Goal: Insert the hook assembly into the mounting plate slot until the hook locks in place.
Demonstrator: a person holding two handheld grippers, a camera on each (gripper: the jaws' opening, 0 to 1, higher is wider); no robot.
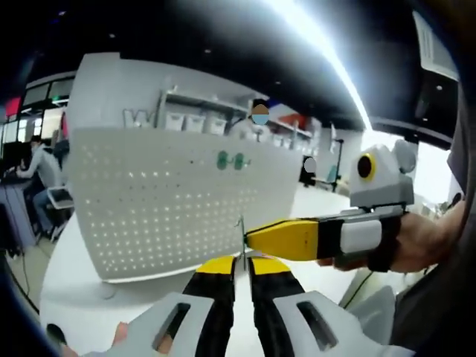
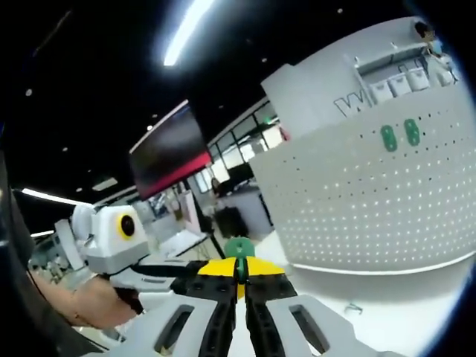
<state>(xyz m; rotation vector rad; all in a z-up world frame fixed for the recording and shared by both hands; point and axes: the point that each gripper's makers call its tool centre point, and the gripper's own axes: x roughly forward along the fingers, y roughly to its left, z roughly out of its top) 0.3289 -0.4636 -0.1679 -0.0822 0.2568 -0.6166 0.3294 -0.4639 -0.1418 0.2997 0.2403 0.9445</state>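
Note:
A white perforated mounting plate stands upright on the white table, with two green pieces fixed near its upper edge. My left gripper is shut on a thin metal hook wire that stands up between its yellow tips. My right gripper comes in from the right, its yellow tip touching that wire. In the right gripper view, my right gripper is shut on the hook's green round part. The left gripper meets it from the left. The plate and its green pieces are ahead on the right.
A hand holds the right gripper. A small metal part lies on the table in front of the plate. Shelves with white bins stand behind the plate. A seated person is far left, and a dark screen hangs beyond.

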